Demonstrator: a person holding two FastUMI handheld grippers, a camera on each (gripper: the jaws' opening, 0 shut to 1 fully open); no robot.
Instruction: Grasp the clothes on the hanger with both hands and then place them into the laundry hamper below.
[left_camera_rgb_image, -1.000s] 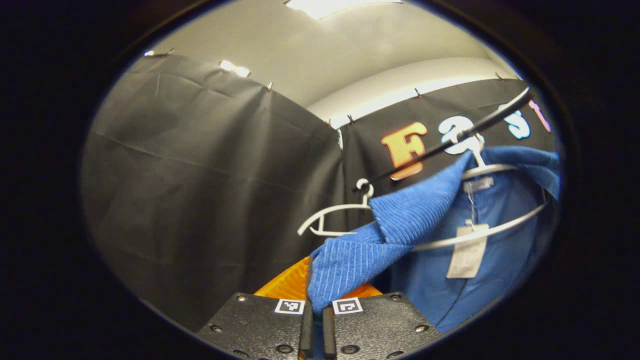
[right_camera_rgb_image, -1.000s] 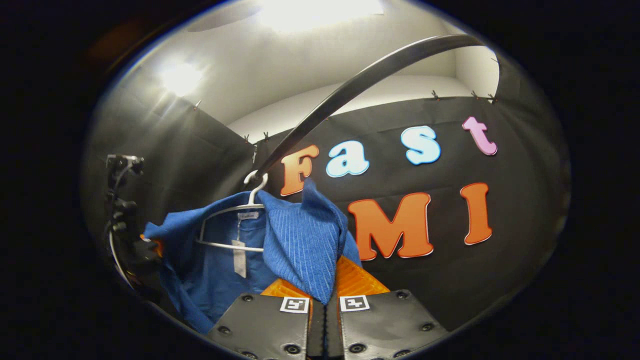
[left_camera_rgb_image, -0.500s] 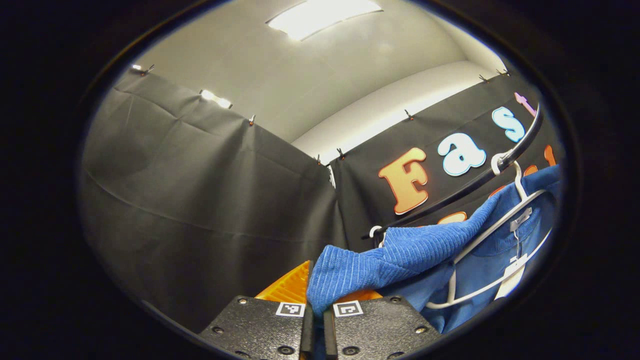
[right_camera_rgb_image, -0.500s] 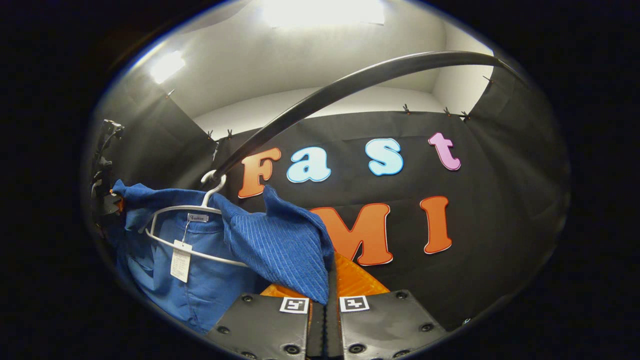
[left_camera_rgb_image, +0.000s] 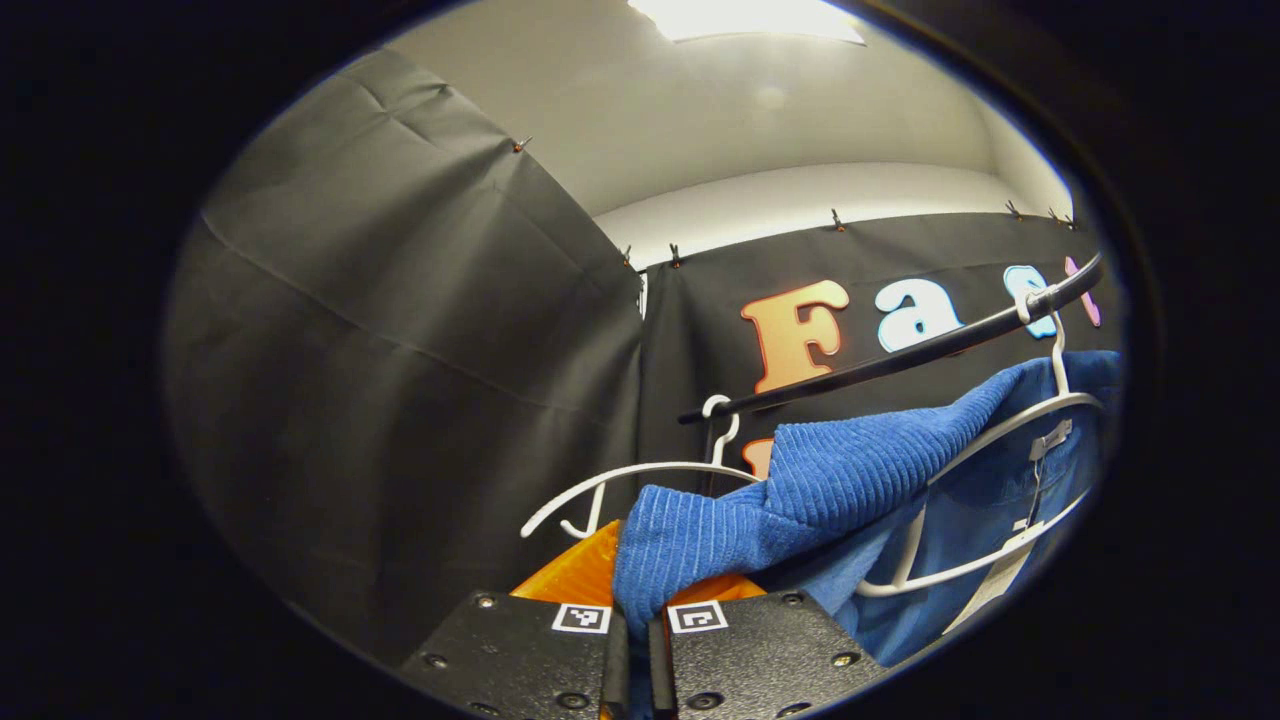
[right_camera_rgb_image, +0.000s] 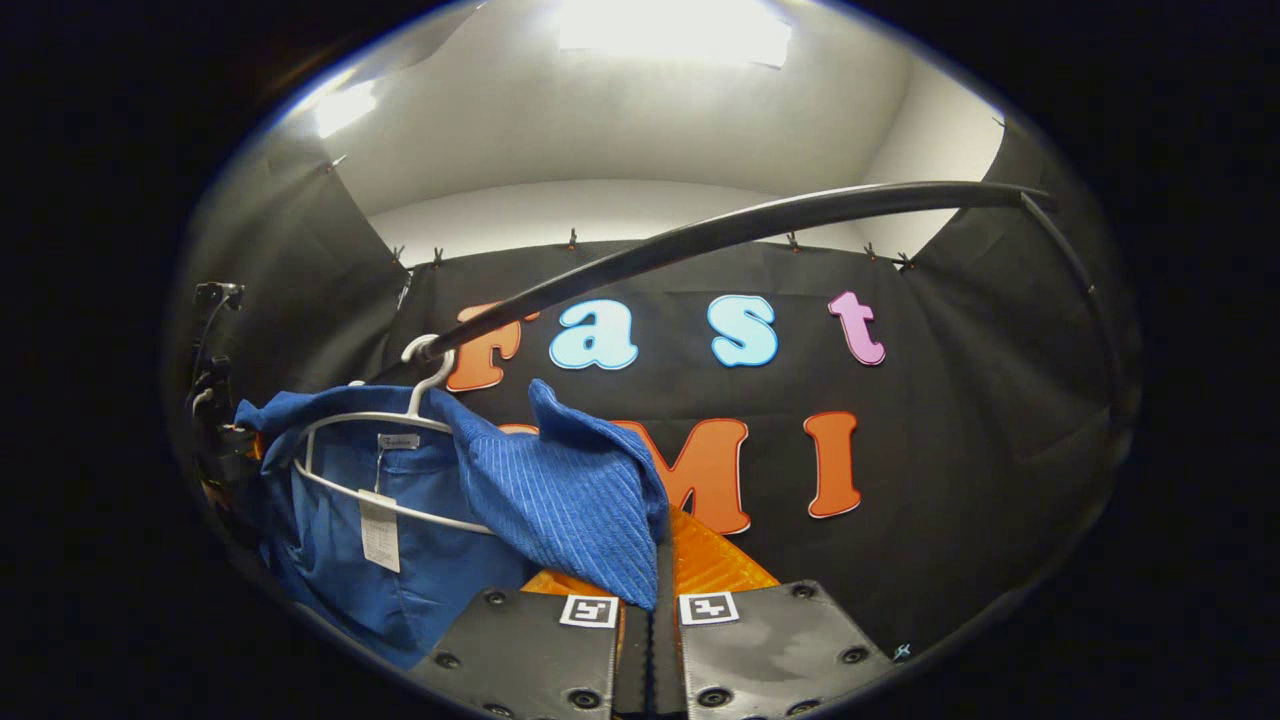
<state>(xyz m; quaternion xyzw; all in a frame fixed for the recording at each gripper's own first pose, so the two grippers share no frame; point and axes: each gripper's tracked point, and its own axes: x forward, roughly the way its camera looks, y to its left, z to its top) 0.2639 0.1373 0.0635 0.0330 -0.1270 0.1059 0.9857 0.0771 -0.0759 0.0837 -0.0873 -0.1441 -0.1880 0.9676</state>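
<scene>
Left hand-held gripper (left_camera_rgb_image: 632, 640) clamped on blue garment (left_camera_rgb_image: 800, 490) shoulder; right hand-held gripper (right_camera_rgb_image: 650, 625) clamped on other shoulder. Garment half off white hanger (right_camera_rgb_image: 385, 465), hanger hooked on black rail (right_camera_rgb_image: 720, 235).

Step in hand, my read: pull both shoulders outward, then down, evenly (else collar snags hanger).

Left gripper view adds bare second hanger (left_camera_rgb_image: 630, 480). Right gripper view adds other gripper's rig at far left, blurred.

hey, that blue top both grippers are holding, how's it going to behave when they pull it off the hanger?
Probably floppy: the top folds and drapes between the pinch points. Likely light, since the thin hanger carries it. It may snag, as the hanger sits inside the neck.
</scene>
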